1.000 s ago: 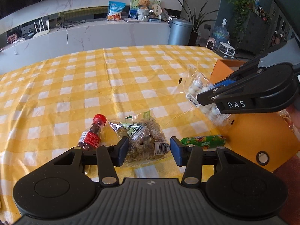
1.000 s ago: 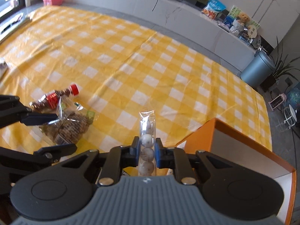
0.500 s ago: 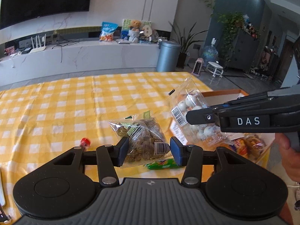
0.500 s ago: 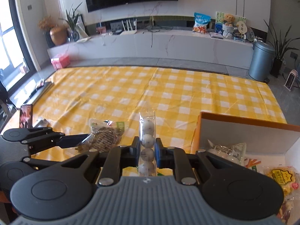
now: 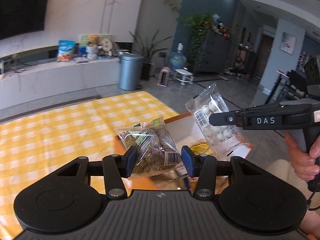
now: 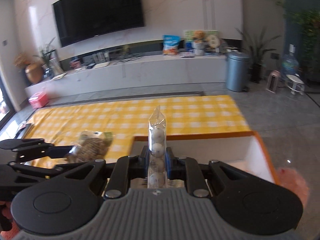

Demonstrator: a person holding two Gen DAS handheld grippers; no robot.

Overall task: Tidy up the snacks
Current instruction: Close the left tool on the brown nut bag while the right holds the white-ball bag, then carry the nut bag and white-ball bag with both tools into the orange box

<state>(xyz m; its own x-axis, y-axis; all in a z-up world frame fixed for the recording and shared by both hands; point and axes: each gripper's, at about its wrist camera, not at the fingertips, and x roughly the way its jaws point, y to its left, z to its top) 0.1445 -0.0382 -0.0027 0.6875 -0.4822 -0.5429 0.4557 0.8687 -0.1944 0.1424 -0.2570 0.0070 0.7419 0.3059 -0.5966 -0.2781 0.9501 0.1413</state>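
Clear snack bag in left claw, egg pack in right claw

The left gripper hides most of the box's blurred contents.

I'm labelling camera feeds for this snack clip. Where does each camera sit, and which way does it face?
Left wrist: on the left claw, looking past its nut packet at the orange box; a hand holding the right claw shows.
Right wrist: on the right claw, facing the TV wall over its packet of white balls; the left claw shows.
Shared: both packets, checked tablecloth, box, grey bin.
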